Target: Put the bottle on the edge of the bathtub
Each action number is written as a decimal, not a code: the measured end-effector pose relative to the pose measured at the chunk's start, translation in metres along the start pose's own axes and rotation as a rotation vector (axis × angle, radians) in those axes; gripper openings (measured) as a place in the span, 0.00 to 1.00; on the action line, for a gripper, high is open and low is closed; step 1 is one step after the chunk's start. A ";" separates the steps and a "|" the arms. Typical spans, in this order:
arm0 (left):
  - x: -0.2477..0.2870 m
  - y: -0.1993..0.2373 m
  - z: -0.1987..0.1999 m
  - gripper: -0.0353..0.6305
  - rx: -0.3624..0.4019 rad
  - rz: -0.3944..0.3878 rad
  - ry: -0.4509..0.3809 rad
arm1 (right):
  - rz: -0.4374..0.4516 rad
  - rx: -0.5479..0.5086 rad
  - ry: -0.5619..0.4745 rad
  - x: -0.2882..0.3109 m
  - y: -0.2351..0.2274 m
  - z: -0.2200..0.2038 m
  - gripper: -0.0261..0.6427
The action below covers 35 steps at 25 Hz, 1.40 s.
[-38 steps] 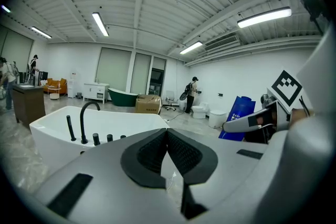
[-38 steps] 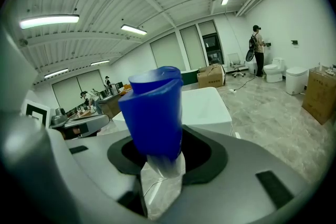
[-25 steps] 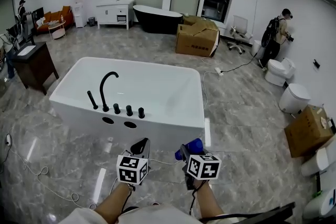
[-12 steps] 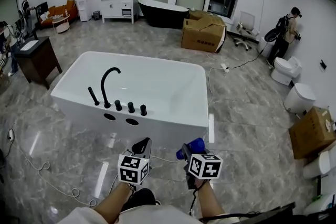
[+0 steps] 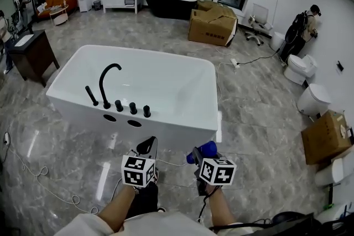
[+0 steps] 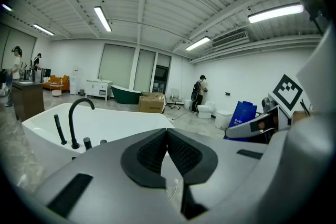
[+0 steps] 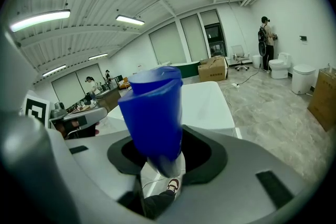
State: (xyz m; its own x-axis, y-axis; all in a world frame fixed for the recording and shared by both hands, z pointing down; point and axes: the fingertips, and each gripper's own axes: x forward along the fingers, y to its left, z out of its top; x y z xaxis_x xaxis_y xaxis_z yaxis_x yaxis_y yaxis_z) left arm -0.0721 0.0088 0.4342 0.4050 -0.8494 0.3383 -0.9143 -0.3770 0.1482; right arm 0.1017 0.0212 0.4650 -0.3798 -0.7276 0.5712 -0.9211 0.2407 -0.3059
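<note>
Bottle (image 7: 152, 113) blue, opaque, clamped in right gripper (image 7: 167, 157).

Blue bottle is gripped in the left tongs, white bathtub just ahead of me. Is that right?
No. The blue bottle is gripped in the right tongs, as the right gripper view shows; the left tongs are shut on nothing. The white bathtub is just ahead.

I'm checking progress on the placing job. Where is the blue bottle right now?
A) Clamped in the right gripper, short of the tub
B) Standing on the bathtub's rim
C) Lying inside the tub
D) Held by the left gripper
A: the right gripper view shows the blue bottle clamped in the right gripper, with the white bathtub ahead.
</note>
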 end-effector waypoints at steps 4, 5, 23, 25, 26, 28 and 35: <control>0.021 0.011 0.008 0.08 0.010 -0.011 -0.003 | -0.007 0.005 -0.013 0.019 -0.002 0.018 0.30; 0.025 0.015 0.012 0.08 0.010 -0.011 -0.006 | -0.006 0.004 -0.015 0.024 -0.001 0.023 0.30; 0.135 0.066 0.060 0.08 0.028 -0.103 -0.004 | -0.085 0.077 -0.035 0.098 -0.024 0.090 0.30; 0.147 0.071 0.067 0.08 0.036 -0.117 -0.003 | -0.097 0.091 -0.040 0.106 -0.028 0.097 0.30; 0.153 0.074 0.070 0.08 0.039 -0.122 -0.004 | -0.102 0.097 -0.042 0.110 -0.029 0.101 0.30; 0.166 0.079 0.077 0.08 0.042 -0.129 -0.007 | -0.106 0.104 -0.044 0.119 -0.031 0.108 0.30; 0.210 0.090 0.092 0.08 0.056 -0.159 0.012 | -0.122 0.140 -0.060 0.148 -0.046 0.135 0.30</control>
State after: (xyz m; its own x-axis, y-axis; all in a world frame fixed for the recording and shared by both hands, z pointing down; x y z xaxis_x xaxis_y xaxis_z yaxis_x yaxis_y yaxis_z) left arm -0.0690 -0.2376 0.4334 0.5440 -0.7732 0.3260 -0.8372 -0.5263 0.1488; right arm 0.0994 -0.1841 0.4604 -0.2561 -0.7838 0.5657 -0.9377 0.0593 -0.3423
